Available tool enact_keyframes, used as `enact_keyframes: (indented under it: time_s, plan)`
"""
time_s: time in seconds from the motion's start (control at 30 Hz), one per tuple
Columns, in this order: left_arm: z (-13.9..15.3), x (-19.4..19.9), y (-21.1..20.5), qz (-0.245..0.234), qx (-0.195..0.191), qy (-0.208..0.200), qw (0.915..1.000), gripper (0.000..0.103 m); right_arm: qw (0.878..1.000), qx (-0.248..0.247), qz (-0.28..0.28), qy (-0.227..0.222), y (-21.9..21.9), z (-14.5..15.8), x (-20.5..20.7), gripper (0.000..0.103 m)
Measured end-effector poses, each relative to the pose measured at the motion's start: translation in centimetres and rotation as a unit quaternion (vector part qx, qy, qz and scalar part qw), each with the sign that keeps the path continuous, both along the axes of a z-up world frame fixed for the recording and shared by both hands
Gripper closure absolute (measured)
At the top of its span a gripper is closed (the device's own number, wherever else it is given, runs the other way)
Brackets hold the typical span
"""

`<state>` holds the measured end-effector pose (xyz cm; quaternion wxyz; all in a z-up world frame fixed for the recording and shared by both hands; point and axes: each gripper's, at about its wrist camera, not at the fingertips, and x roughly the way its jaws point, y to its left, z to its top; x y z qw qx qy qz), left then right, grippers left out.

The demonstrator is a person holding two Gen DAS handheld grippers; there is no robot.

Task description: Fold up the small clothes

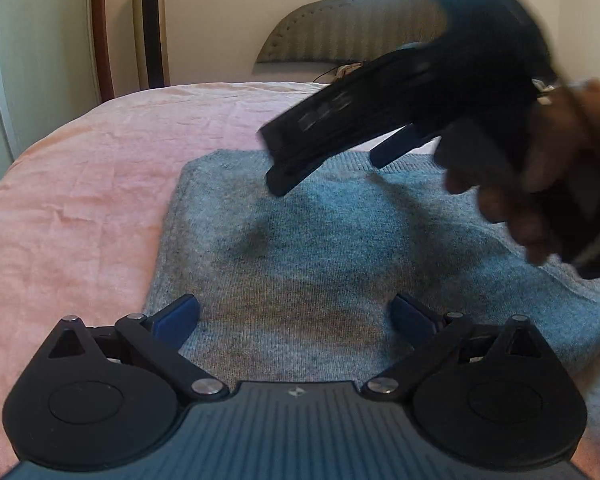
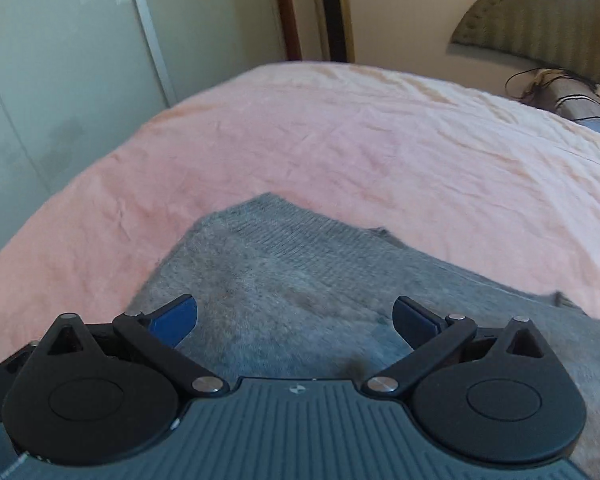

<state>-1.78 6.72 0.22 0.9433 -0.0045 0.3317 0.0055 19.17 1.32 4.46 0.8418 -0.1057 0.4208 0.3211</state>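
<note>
A grey-blue knitted garment [image 1: 300,232] lies flat on the pink bed cover [image 1: 80,200]. My left gripper [image 1: 296,320] hovers open over the garment's near part, with nothing between its blue-padded fingers. In the left wrist view, a hand [image 1: 540,200] holds my right gripper [image 1: 336,166] over the garment's far edge, tilted down and blurred; its fingers stand apart. The right wrist view shows that gripper [image 2: 296,320] open just above the same knit [image 2: 284,264], near a ribbed edge, holding nothing.
The pink cover [image 2: 340,140] spreads wide to the left and beyond the garment. A padded headboard [image 1: 340,36] stands at the far end, a gold tower appliance [image 1: 150,24] by the wall, a pale wardrobe door [image 2: 60,80] at left. Cables and a striped pillow [image 2: 580,104] lie far right.
</note>
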Motion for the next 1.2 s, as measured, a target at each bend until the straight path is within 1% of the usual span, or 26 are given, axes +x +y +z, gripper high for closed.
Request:
enact_keyframes:
  time_s: [0.03, 0.07, 0.13, 0.23, 0.27, 0.33, 0.4, 0.43, 0.5, 0.57, 0.6, 0.63, 0.7, 0.73, 0.8, 0.87, 0.93, 0.97, 1.03, 1.07, 1.13, 1.17, 1.2]
  plan:
    - [0.0, 0.0, 0.0, 0.000, 0.001, 0.000, 1.0000, 0.000, 1.000, -0.026, 0.000, 0.006, 1.2, -1.2, 0.8, 0.000]
    - [0.0, 0.1, 0.0, -0.001, 0.002, 0.000, 1.0000, 0.000, 1.000, -0.012, 0.002, -0.018, 1.4, -2.0, 1.0, 0.000]
    - [-0.1, 0.1, 0.1, -0.001, 0.001, 0.000, 1.0000, 0.000, 0.999, 0.012, -0.002, -0.034, 1.4, -2.5, 1.7, 0.000]
    - [-0.2, 0.1, 0.2, -0.002, -0.001, -0.001, 1.0000, 0.000, 1.000, 0.004, 0.000, -0.022, 1.3, -2.0, 1.7, 0.000]
    - [-0.2, 0.1, 0.2, -0.003, -0.001, -0.001, 1.0000, 0.000, 1.000, 0.008, -0.006, -0.014, 0.6, -1.4, 1.4, 0.000]
    - [-0.3, 0.1, 0.4, -0.003, -0.004, -0.002, 1.0000, 0.000, 0.999, 0.038, -0.031, -0.009, -1.9, 0.1, 0.3, 0.000]
    - [-0.3, 0.1, 0.5, -0.003, -0.006, -0.003, 1.0000, 0.000, 0.996, 0.066, -0.049, -0.024, -5.6, 1.3, -1.4, 0.000]
    - [-0.4, 0.1, 0.5, -0.003, -0.006, -0.003, 1.0000, 0.000, 0.995, 0.068, -0.062, -0.030, -7.3, 1.5, -2.2, 0.000]
    - [-0.4, 0.2, 0.5, -0.002, -0.005, -0.003, 1.0000, 0.000, 0.994, 0.051, -0.094, -0.038, -10.6, 1.2, -3.3, 0.000]
    - [-0.5, 0.2, 0.5, -0.002, -0.003, -0.003, 1.0000, 0.000, 0.990, 0.025, -0.134, -0.038, -13.5, -0.1, -3.7, 0.000]
    - [-0.5, 0.2, 0.4, -0.002, -0.001, -0.002, 1.0000, 0.000, 0.988, 0.021, -0.149, -0.034, -14.6, -1.0, -3.8, 0.000]
    - [-0.5, 0.3, 0.4, -0.001, 0.001, -0.002, 1.0000, 0.000, 0.988, 0.031, -0.145, -0.054, -15.4, -1.6, -4.2, 0.000]
    - [-0.6, 0.3, 0.2, -0.001, 0.006, -0.001, 1.0000, 0.000, 0.986, 0.038, -0.128, -0.103, -15.5, -2.9, -5.2, 0.000]
    - [-0.5, 0.3, 0.1, -0.001, 0.009, -0.001, 1.0000, 0.000, 0.985, 0.038, -0.129, -0.110, -15.4, -3.0, -5.3, 0.000]
    - [0.3, 0.2, -0.2, 0.002, 0.017, -0.002, 0.9999, 0.000, 0.986, 0.035, -0.136, -0.096, -15.3, -2.4, -4.9, 0.000]
    - [1.4, 0.1, -0.4, -0.012, 0.015, -0.010, 0.9998, 0.000, 0.984, 0.035, -0.150, -0.088, -15.6, -1.1, -5.0, 0.000]
    - [2.5, 0.4, -0.9, -0.021, 0.010, -0.019, 0.9995, 0.000, 0.980, 0.062, -0.157, -0.107, -17.1, 0.3, -6.1, 0.000]
    - [2.7, 0.9, -1.1, -0.025, 0.008, -0.019, 0.9995, 0.000, 0.978, 0.076, -0.161, -0.109, -17.9, 0.8, -6.4, 0.000]
    - [2.7, 2.6, -1.4, -0.027, -0.003, -0.007, 0.9996, 0.000, 0.977, 0.087, -0.174, -0.093, -19.3, 0.6, -6.4, 0.000]
    - [2.4, 3.6, -1.4, -0.026, -0.010, 0.004, 0.9996, 0.000, 0.977, 0.077, -0.183, -0.082, -19.8, 0.0, -6.1, 0.000]
    - [1.2, 5.5, -1.0, -0.016, -0.025, 0.038, 0.9988, 0.000, 0.976, 0.040, -0.203, -0.064, -20.4, -1.8, -5.9, 0.000]
    - [0.4, 6.2, -0.6, -0.009, -0.033, 0.046, 0.9984, 0.000, 0.977, 0.030, -0.191, -0.085, -20.7, -2.3, -6.4, 0.000]
    - [0.1, 6.0, -0.5, -0.013, -0.027, 0.028, 0.9991, 0.000, 0.979, 0.022, -0.171, -0.109, -20.7, -3.2, -7.2, 0.000]
